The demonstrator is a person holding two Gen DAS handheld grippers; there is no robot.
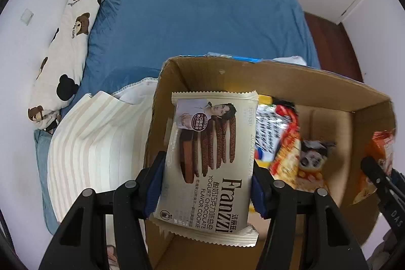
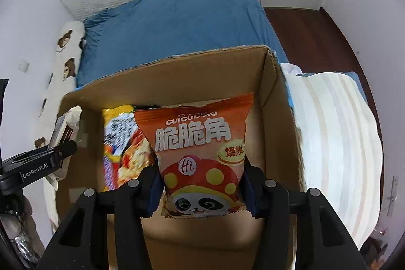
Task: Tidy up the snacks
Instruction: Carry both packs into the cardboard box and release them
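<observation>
An open cardboard box (image 1: 291,82) (image 2: 177,75) sits on the bed. My left gripper (image 1: 206,184) is shut on a cream Franzzi cookie pack (image 1: 210,158), held over the box's left end; that pack (image 2: 67,128) and the left gripper (image 2: 58,156) show at the left edge of the right wrist view. My right gripper (image 2: 202,189) is shut on an orange panda snack bag (image 2: 202,156), held over the box's right part; the bag (image 1: 379,156) and the right gripper (image 1: 377,173) appear at the right of the left wrist view. A yellow and red snack bag (image 1: 283,143) (image 2: 124,143) lies inside the box.
The bed has a blue sheet (image 1: 202,17) (image 2: 177,17). A bear-print pillow (image 1: 65,47) lies along the wall. A cream striped cushion (image 1: 101,143) (image 2: 336,143) lies beside the box. Dark wood floor (image 2: 303,29) and white cupboard doors stand beyond the bed.
</observation>
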